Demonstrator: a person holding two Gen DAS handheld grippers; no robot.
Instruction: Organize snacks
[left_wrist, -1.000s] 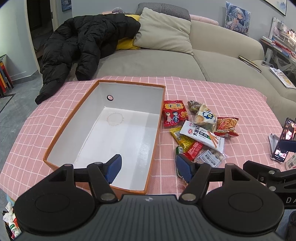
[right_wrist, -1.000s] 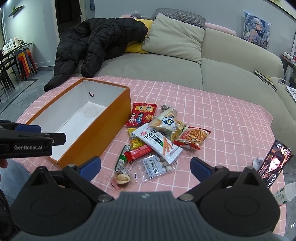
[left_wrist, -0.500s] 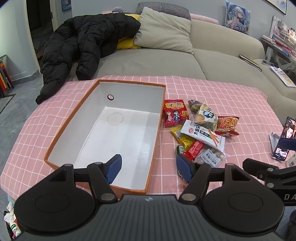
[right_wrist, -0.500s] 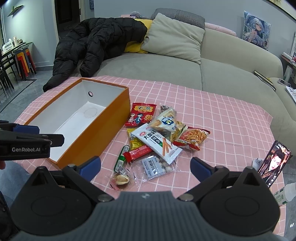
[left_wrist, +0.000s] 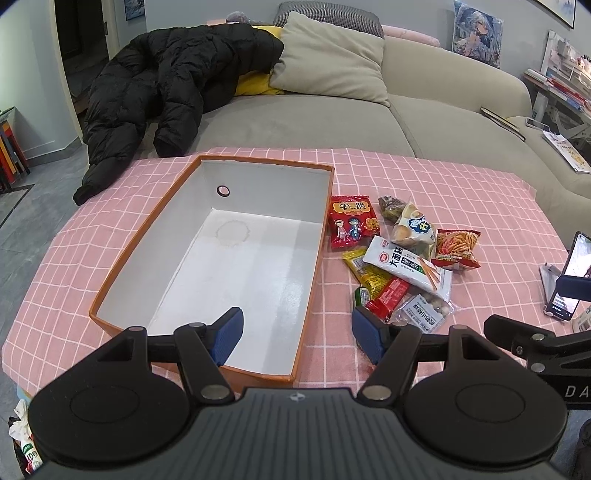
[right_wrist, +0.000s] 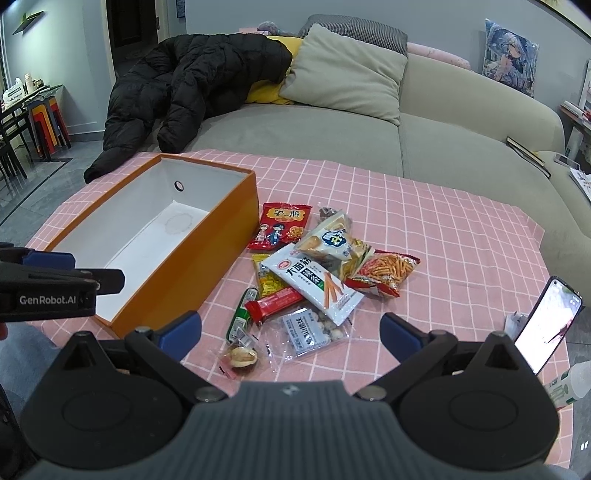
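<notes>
An orange box (left_wrist: 316, 236) with a white, empty inside sits on the pink checked tablecloth (left_wrist: 461, 192); it also shows in the right wrist view (right_wrist: 207, 254). Right of it lies a pile of snack packets: a red bag (left_wrist: 352, 225), a white noodle-stick bag (left_wrist: 410, 266), an orange-stick bag (left_wrist: 458, 247) and a clear bag of round pieces (right_wrist: 314, 328). My left gripper (left_wrist: 297, 332) hangs open above the box's near right corner, holding nothing. My right gripper (right_wrist: 290, 332) is open over the near end of the pile, holding nothing.
A phone (right_wrist: 546, 325) leans on a stand at the table's right edge, with a white bottle (right_wrist: 570, 380) beside it. A grey sofa (left_wrist: 332, 114) with a black jacket (left_wrist: 177, 85) and cushions lies behind the table. Stacked stools (right_wrist: 48, 122) stand far left.
</notes>
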